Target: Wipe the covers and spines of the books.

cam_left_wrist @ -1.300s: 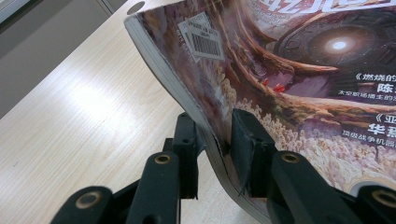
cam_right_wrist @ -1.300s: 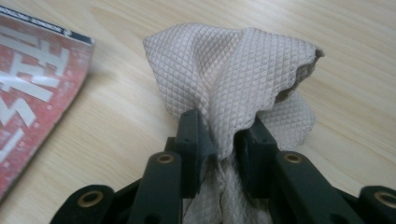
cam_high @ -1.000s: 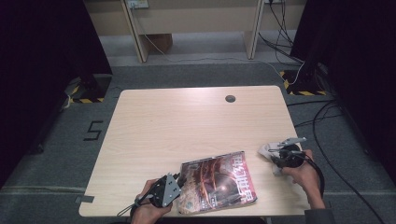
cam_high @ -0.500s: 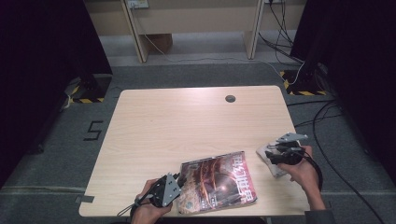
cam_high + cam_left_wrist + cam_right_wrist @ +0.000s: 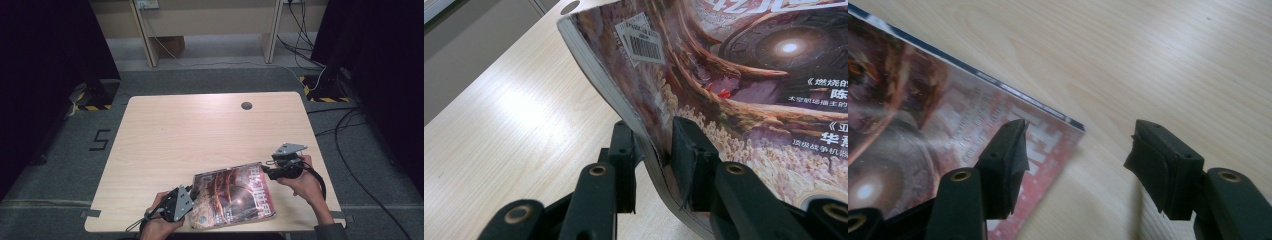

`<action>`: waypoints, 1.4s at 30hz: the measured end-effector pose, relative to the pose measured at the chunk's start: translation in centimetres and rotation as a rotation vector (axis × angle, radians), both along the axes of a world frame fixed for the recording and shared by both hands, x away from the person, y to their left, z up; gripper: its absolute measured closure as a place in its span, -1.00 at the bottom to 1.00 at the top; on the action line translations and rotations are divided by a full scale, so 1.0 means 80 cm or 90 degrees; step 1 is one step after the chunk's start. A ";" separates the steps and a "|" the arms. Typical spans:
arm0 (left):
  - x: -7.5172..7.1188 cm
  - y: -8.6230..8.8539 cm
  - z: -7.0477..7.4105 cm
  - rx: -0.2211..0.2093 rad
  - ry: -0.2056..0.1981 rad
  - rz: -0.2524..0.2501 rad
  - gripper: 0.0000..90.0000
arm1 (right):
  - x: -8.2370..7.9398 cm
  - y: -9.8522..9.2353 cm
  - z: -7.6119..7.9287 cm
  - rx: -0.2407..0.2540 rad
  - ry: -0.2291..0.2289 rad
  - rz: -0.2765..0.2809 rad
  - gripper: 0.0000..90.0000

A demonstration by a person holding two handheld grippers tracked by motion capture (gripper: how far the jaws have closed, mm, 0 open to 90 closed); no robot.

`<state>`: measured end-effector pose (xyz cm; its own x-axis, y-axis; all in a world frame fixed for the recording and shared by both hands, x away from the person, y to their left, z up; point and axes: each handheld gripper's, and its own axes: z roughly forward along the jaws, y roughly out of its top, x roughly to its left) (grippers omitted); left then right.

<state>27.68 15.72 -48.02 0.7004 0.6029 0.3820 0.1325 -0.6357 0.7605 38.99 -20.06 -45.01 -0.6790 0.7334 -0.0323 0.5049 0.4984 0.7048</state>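
Observation:
A glossy magazine (image 5: 232, 195) with a reddish-brown cover lies near the front edge of the wooden table (image 5: 200, 130). My left gripper (image 5: 191, 202) is shut on its near left edge. In the left gripper view the jaws (image 5: 654, 142) pinch the page block, and the magazine (image 5: 734, 75) curves up off the table there. My right gripper (image 5: 265, 172) hovers at the magazine's far right corner. It is open; its jaws (image 5: 1080, 140) have just been opening. The magazine (image 5: 913, 125) lies flat beneath them, its corner below the gap, and neither pad touches it.
A round dark grommet hole (image 5: 246, 105) sits near the table's back edge. Behind the table stand wooden desk legs (image 5: 145, 35). Cables (image 5: 350, 130) trail over the grey floor at the right. The table's front edge runs just below the magazine.
My right gripper has moved left, up to the magazine's far right corner. The left gripper and the magazine have stayed put.

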 end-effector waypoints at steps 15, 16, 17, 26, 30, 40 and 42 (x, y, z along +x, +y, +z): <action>0.001 0.000 -0.001 0.001 -0.004 0.000 0.60 | 0.014 0.091 -0.006 0.033 0.026 0.165 -0.20; 0.001 0.000 -0.001 0.001 -0.004 -0.001 0.60 | 0.014 0.093 -0.007 0.033 0.035 0.173 -0.22; 0.000 0.000 -0.001 0.001 -0.005 -0.001 0.60 | 0.015 0.096 -0.010 0.028 0.036 0.186 -0.22; 0.003 0.000 -0.003 0.009 -0.005 -0.001 0.60 | 0.020 0.106 -0.024 0.007 0.049 0.187 -0.27; 0.008 0.002 -0.004 0.019 -0.016 0.018 0.60 | 0.014 0.103 -0.018 -0.020 0.037 0.205 -0.11; 0.023 0.017 -0.005 0.024 -0.020 0.054 0.61 | -0.002 0.097 -0.013 -0.009 0.081 0.296 0.37; 0.022 0.015 -0.005 0.027 -0.027 0.048 0.60 | -0.001 0.102 -0.015 -0.008 0.083 0.310 0.41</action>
